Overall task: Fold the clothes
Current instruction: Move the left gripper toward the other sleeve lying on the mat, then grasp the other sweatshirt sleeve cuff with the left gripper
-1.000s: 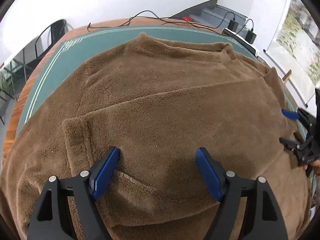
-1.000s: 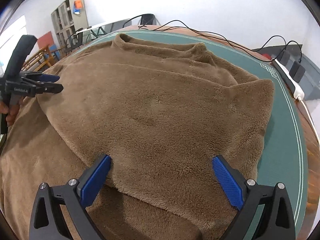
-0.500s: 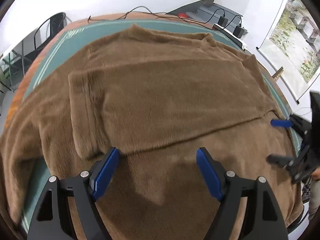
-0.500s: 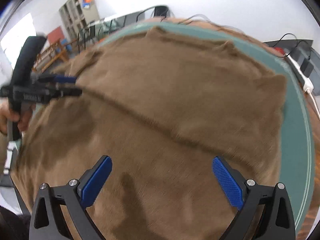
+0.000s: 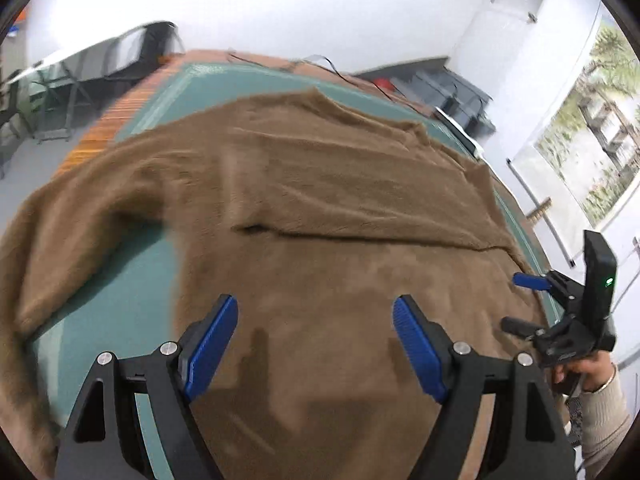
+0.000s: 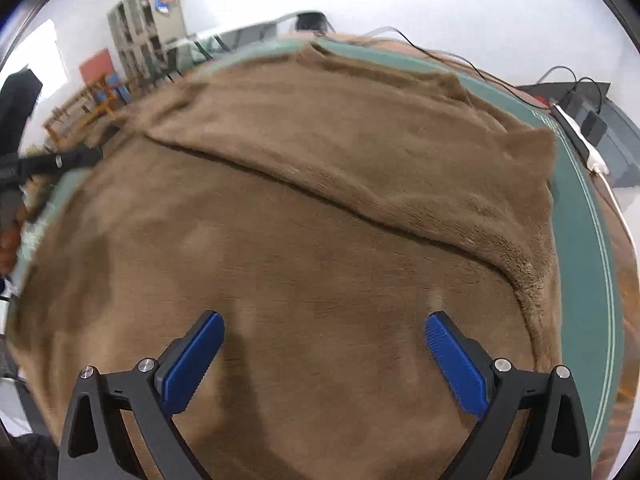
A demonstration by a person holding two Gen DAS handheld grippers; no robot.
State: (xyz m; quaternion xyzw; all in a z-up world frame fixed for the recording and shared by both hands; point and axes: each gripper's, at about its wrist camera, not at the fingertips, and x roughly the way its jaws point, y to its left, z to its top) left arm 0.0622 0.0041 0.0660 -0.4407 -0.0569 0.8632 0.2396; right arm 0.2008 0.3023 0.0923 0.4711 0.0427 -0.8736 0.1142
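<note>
1. Both grippers are being held with the fingers spread wide and nothing between them: the left gripper (image 5: 316,344) is hovering over the near half of the garment, and the right gripper (image 6: 324,360) likewise, further to the right.
2. A brown fleece garment (image 5: 340,200) is being shown lying across the green worktop (image 5: 120,292), with one layer already laid over another so that a folded edge (image 6: 360,212) is running across the middle.
3. A sleeve (image 5: 72,216) is seen trailing off to the left, apart from the body; it is probably unfolded, though motion blur is making that hard to confirm.
4. The step in hand is judged to be the reach for the near hem, so that it may be carried over the folded edge.
5. To do it well, both hem corners are best gripped at matching points, with both layers of the thick pile taken fully between the fingers.
6. The lift is best kept level and slow, since fleece of this kind is likely to drag and bunch.
7. The loose sleeve is best tucked in first, lest it be left sticking out.
</note>
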